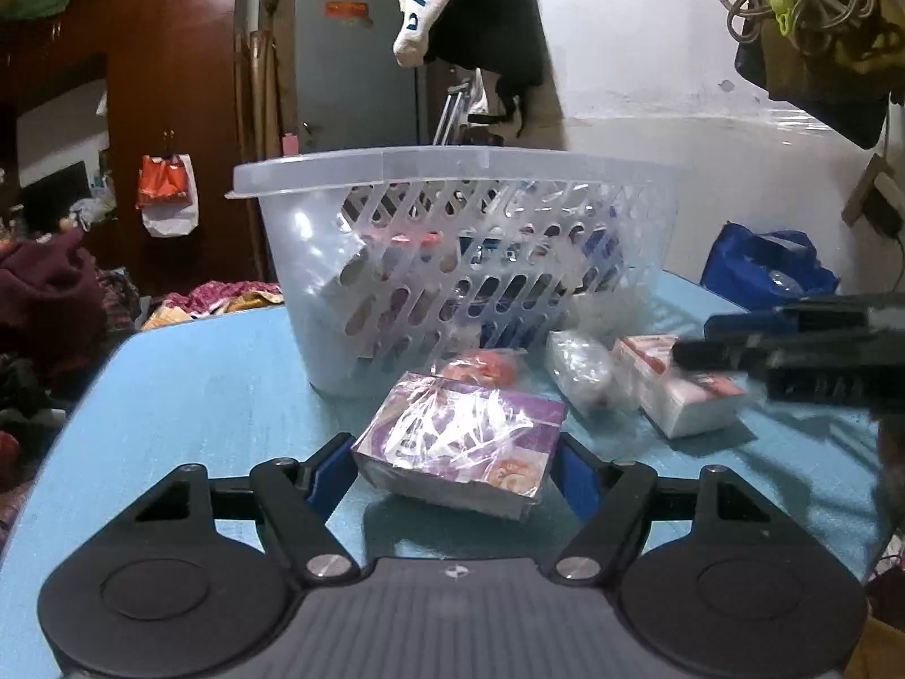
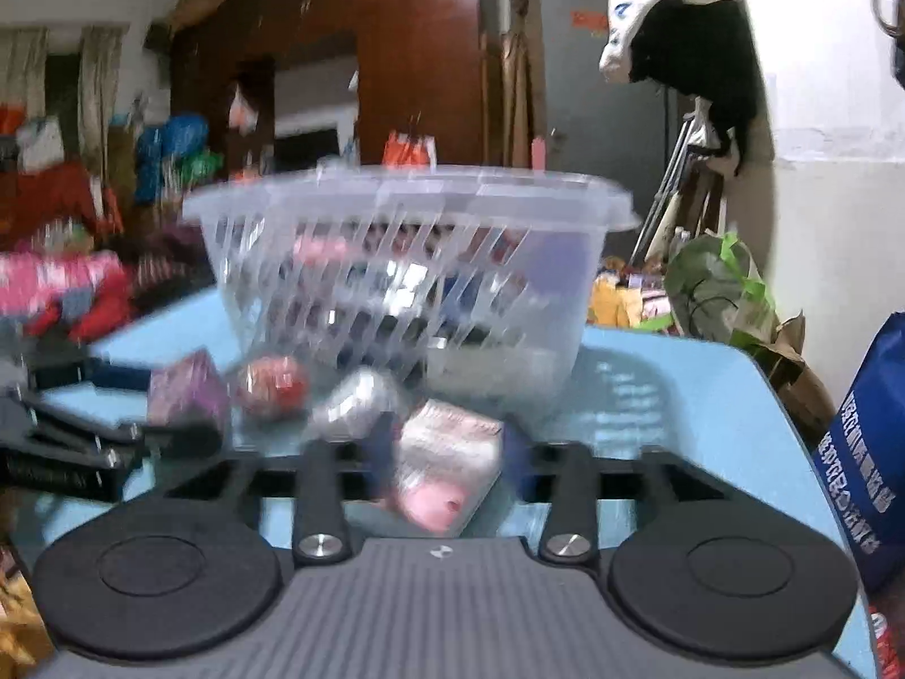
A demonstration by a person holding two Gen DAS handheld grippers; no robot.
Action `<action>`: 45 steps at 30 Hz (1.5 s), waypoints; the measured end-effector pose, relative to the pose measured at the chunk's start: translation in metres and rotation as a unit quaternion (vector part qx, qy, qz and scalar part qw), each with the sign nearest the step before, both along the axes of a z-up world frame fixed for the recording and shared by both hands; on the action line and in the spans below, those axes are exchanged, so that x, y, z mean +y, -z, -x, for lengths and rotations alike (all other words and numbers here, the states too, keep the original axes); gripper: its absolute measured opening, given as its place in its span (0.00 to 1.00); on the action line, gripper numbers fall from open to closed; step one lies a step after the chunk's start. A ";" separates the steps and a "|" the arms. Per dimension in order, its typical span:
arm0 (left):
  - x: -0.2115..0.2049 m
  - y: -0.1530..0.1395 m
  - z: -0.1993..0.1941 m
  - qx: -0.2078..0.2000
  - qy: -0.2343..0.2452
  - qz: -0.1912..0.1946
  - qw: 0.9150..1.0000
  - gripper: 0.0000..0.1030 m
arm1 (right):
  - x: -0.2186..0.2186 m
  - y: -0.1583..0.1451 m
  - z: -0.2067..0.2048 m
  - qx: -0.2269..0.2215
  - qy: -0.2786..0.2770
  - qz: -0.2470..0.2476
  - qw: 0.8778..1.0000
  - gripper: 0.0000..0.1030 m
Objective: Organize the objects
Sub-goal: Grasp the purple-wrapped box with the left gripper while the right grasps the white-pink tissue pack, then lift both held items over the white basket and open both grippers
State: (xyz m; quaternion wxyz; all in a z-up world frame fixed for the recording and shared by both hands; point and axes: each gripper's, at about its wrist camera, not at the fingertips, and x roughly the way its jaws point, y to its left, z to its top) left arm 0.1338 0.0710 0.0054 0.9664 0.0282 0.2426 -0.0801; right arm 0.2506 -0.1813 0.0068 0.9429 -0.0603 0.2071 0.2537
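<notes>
On the blue table [image 1: 186,396], I log the following.

Item 1: clear plastic basket [image 1: 452,170], slotted walls, standing upright toward the far side of the table. Several packets show through the slots; I cannot tell what they are.

Item 2: purple box [image 1: 461,441], wrapped in shiny film, lying just in front of the basket. My left gripper [image 1: 459,461] has a blue finger against each side of it and appears clamped on the box. From the right wrist camera the same box [image 2: 186,390] sits between the tips of the left gripper [image 2: 169,402], which enters from the left edge.

Item 3: pink-and-white box [image 2: 447,464], tilted, between the blue fingers of my right gripper [image 2: 449,458]. That picture is blurred, but both fingers seem pressed to its sides, so I read it as gripped. From the left wrist camera this box [image 1: 684,390] lies to the right of the purple one, with the right gripper [image 1: 707,356] over its far end.

Item 4: small red-and-white packet [image 1: 481,370], touching the foot of the basket behind the purple box.

Item 5: clear-wrapped bundle [image 1: 582,368], between the red packet and the pink-and-white box.

Item 6: blue bag [image 1: 763,266], at the table's far right edge, well apart from the basket.
</notes>
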 end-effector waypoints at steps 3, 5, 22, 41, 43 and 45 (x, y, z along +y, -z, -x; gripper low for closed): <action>-0.001 0.000 -0.001 -0.001 0.005 -0.006 1.000 0.75 | 0.001 0.000 -0.005 0.019 0.002 0.002 1.000 0.57; -0.001 0.000 -0.003 0.003 0.005 -0.002 1.000 0.75 | 0.000 0.001 -0.009 0.031 -0.005 -0.003 0.999 0.57; 0.003 0.003 -0.002 -0.003 0.007 0.017 1.000 0.75 | 0.007 0.005 -0.008 0.040 -0.039 0.032 0.998 0.67; 0.009 -0.071 0.042 -0.169 0.010 0.056 0.984 0.74 | -0.005 -0.059 0.047 -0.135 -0.026 -0.019 0.990 0.63; 0.011 -0.102 0.023 -0.173 0.006 0.064 0.983 0.75 | 0.004 -0.089 0.033 -0.167 -0.008 -0.033 0.985 0.63; 0.012 -0.126 -0.007 -0.167 -0.012 0.061 0.984 0.75 | 0.017 -0.107 0.007 -0.180 0.007 -0.020 0.983 0.63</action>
